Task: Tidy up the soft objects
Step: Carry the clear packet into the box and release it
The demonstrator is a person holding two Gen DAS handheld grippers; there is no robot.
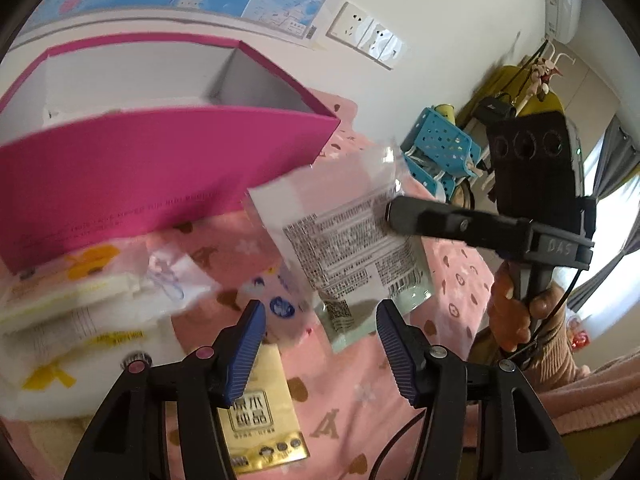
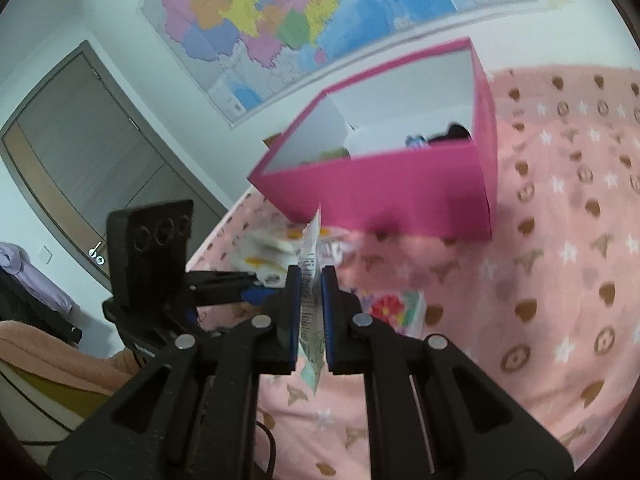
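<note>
My right gripper (image 2: 311, 280) is shut on a flat clear packet with black print (image 2: 309, 300) and holds it edge-on above the pink bedspread. In the left wrist view the same packet (image 1: 352, 240) hangs in the air, pinched by the right gripper (image 1: 394, 214) that reaches in from the right. My left gripper (image 1: 320, 320) is open and empty, low over the bed below the packet. An open magenta box (image 1: 160, 168) stands behind; in the right wrist view the box (image 2: 384, 196) holds a few items. White and yellow soft packs (image 1: 68, 300) lie left of my left gripper.
A gold packet (image 1: 260, 412) lies under my left gripper. A flowered packet (image 2: 396, 306) lies right of my right gripper. A blue perforated basket (image 1: 440, 152) stands beyond the bed. A wall map (image 2: 280, 12) hangs behind the box. A door (image 2: 80, 152) is at left.
</note>
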